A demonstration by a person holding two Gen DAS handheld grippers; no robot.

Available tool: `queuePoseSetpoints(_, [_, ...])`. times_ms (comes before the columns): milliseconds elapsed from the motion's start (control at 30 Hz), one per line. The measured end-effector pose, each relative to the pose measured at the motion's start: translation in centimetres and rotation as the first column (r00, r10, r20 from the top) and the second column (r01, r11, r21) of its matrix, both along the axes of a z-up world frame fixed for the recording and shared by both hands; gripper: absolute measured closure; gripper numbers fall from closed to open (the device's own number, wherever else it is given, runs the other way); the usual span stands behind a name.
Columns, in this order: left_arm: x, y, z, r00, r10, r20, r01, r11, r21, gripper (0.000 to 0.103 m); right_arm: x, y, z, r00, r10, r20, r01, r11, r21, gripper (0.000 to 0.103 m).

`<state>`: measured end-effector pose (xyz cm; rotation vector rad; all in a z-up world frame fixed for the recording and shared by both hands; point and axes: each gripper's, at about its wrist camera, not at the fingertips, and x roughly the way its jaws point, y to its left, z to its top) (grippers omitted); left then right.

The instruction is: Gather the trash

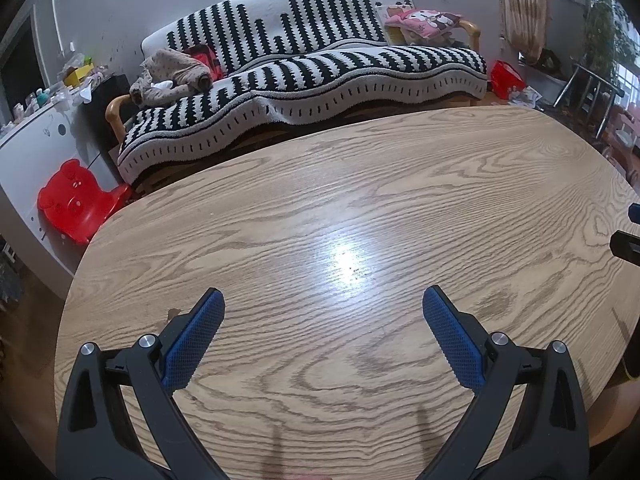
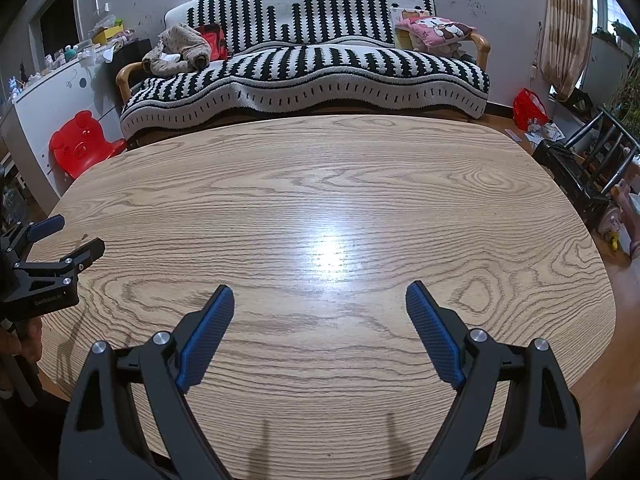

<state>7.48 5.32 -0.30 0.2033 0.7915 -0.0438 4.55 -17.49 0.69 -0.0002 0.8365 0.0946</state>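
Ahead of both tongs: wooden table [image 2: 320, 184], no trash seen on it.
Left gripper [image 1: 323, 300]: jaws spread wide, held nothing.
Right gripper [image 2: 320, 300]: jaws spread wide, held nothing.
Beyond right gripper, far right on floor: paper scraps [image 2: 546, 132] beside red bag [image 2: 528, 108], possible trash. Judged light, soft, crushable; pinch at raised edge.

Two tools [image 1: 323, 296], one table [image 1: 360, 200], one sofa [image 1: 320, 68]

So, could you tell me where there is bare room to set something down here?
The wooden table is bare from both open grippers, left gripper and right gripper, to its far edge by the striped sofa. The white cabinet top is crowded.
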Motion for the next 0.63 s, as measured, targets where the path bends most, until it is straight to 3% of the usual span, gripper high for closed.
queuePoseSetpoints(633, [0.41,0.53,0.15,1.000,0.007,-0.002,-0.007,1.000,-0.005,0.007,0.14,-0.13,-0.10,1.000,0.000,0.006,0.000,1.000,0.004,0.018])
